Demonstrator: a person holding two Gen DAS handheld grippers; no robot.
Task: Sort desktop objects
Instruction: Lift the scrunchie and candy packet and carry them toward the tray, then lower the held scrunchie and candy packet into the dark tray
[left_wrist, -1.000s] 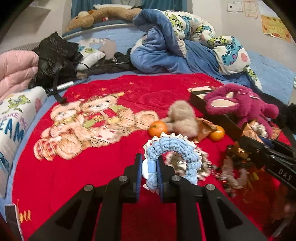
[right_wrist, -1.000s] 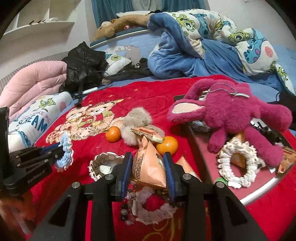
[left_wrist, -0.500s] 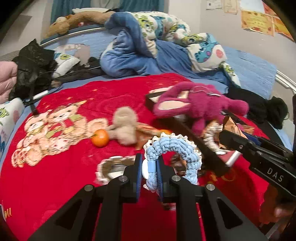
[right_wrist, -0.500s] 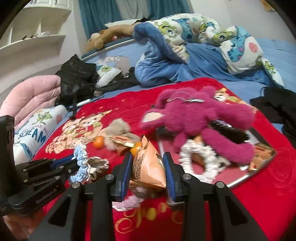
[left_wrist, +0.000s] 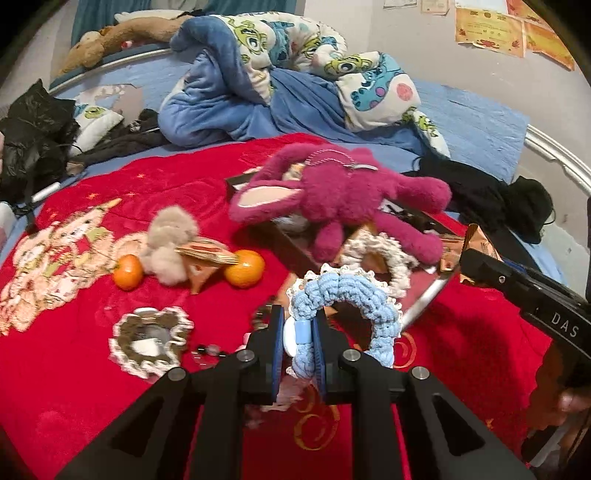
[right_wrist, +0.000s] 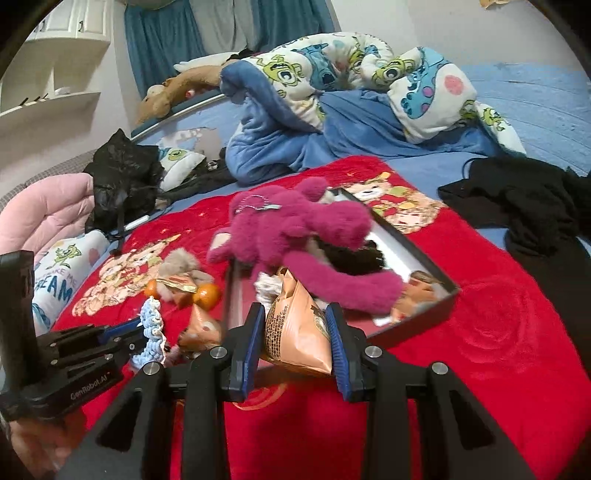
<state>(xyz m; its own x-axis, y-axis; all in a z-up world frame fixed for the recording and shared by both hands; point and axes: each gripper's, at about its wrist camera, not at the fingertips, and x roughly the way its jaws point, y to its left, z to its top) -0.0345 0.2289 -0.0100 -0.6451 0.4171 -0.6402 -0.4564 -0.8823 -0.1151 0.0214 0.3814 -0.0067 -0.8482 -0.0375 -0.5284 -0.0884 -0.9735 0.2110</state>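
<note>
Blue crocheted scrunchie (left_wrist: 347, 295) pinched in left gripper (left_wrist: 298, 343), above red blanket (left_wrist: 74, 354) near tray (right_wrist: 417, 254). Orange snack packet (right_wrist: 299, 328), print too small to read, clamped in right gripper (right_wrist: 297, 332). "GenRobot.AI" and "DAS" legible on gripper bodies. Tray contents partly hidden under magenta plush (right_wrist: 295, 225).

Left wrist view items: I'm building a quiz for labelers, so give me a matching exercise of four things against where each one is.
Things:
1. blue scrunchie
2. orange snack packet
3. magenta plush toy
4. brown scrunchie

Places:
A. lying on the dark tray
B. flat on the red blanket, ungripped
C. clamped in the left gripper
D. clamped in the right gripper

Pairs: 1-C, 2-D, 3-A, 4-B
</note>
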